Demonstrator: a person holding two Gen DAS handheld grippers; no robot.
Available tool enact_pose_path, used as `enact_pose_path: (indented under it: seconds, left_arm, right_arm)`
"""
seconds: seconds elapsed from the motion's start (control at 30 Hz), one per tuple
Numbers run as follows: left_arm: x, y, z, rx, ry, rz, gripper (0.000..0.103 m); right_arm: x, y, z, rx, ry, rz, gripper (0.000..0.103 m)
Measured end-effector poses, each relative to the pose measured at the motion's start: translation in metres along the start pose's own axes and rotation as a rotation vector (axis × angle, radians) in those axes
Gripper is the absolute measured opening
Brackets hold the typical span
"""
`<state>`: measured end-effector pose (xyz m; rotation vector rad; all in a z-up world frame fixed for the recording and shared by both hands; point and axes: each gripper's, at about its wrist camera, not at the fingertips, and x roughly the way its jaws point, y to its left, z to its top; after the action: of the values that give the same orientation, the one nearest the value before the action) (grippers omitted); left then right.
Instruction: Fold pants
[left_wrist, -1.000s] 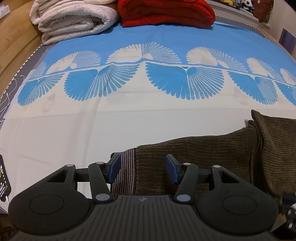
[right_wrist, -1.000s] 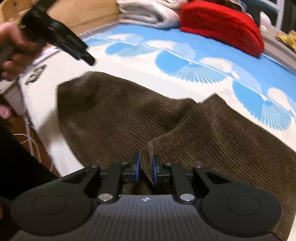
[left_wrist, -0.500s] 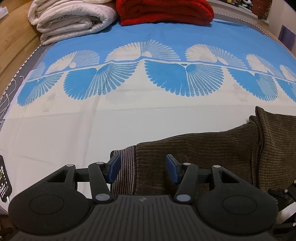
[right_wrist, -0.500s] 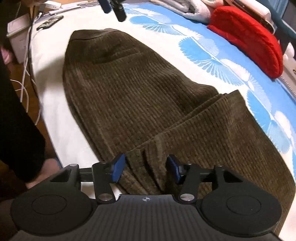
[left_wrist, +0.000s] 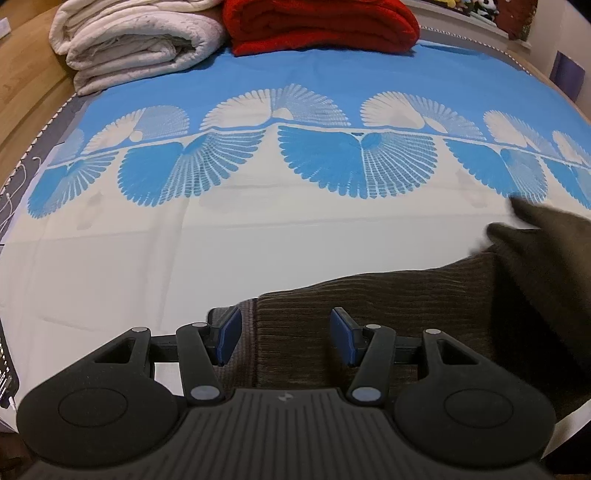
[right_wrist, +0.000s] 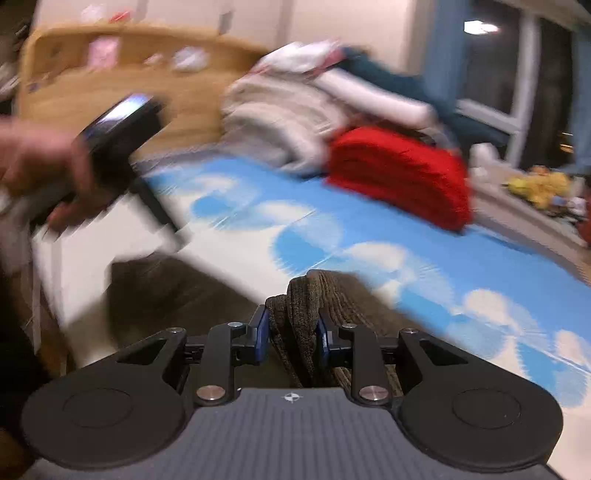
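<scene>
Our right gripper (right_wrist: 290, 338) has a bunched-up wad of the brown pants (right_wrist: 306, 314) between its blue pads (right_wrist: 261, 334). The jaws are closing on that wad, and the cloth fills the gap, so we judge they are pinching it. We think we grab it here because this is the leg end, the part that must be carried over to make the fold. The wad stands up above the bed, so this end looks lifted off the sheet.

Our left gripper (left_wrist: 284, 336) sits low over the other end of the pants (left_wrist: 388, 314), where a striped band (left_wrist: 248, 332) shows at the edge. Its jaws stand wide apart, with the cloth lying flat between and under them. The pads do not squeeze anything. We think it waits there to keep that end in place, or to grab it later.

The pants lie along the near edge of the bed sheet (left_wrist: 184, 258), which is white close to us and blue with fan shapes farther off. At the far end sit a folded white blanket (left_wrist: 140, 40) and a red blanket (left_wrist: 321, 22), well away from our work. From the right camera we also see a hand (right_wrist: 40, 173) holding the left gripper, but that part is blurry.
</scene>
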<state>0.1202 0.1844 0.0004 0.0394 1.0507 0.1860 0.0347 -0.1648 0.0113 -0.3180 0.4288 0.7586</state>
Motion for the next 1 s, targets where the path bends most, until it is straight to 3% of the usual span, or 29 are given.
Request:
enact_pose_path:
  seconds: [0.1,0.2,0.33,0.4,0.43,0.53,0.6,0.73,0.9,1.0]
  left_arm:
    - [0.001,-0.010,0.002,0.007,0.003,-0.013,0.059]
    - [0.002,-0.022,0.005,0.014,0.004,-0.038,0.059]
    - [0.007,-0.042,0.010,0.035,0.009,-0.080,0.059]
    - [0.011,-0.054,0.012,0.035,0.036,-0.146,0.059]
    - [0.012,-0.063,0.012,0.044,0.055,-0.196,0.059]
    - [0.015,-0.099,0.005,0.123,0.112,-0.342,0.059]
    - [0.016,-0.122,-0.003,0.186,0.150,-0.405,0.059]
    - [0.032,-0.143,-0.028,0.207,0.260,-0.448,0.062]
    - [0.052,-0.155,-0.051,0.170,0.376,-0.447,0.062]
    - [0.056,-0.167,-0.058,0.174,0.403,-0.473,0.062]
  right_arm:
    - [0.040,0.028,-0.032,-0.098,0.207,0.095,0.032]
    - [0.055,0.038,-0.052,-0.154,0.342,0.171,0.031]
    - [0.032,0.019,-0.038,-0.053,0.239,0.122,0.036]
    - [0.028,-0.001,-0.042,0.038,0.225,0.069,0.040]
    - [0.033,-0.008,-0.048,0.060,0.266,0.044,0.040]
    - [0.054,-0.024,-0.085,0.097,0.540,0.058,0.041]
    - [0.041,-0.034,-0.086,0.148,0.490,0.047,0.040]
    - [-0.005,-0.070,-0.078,0.319,0.331,-0.024,0.046]
    - [-0.046,-0.131,-0.112,0.589,0.300,-0.334,0.054]
    - [-0.057,-0.160,-0.137,0.789,0.333,-0.439,0.062]
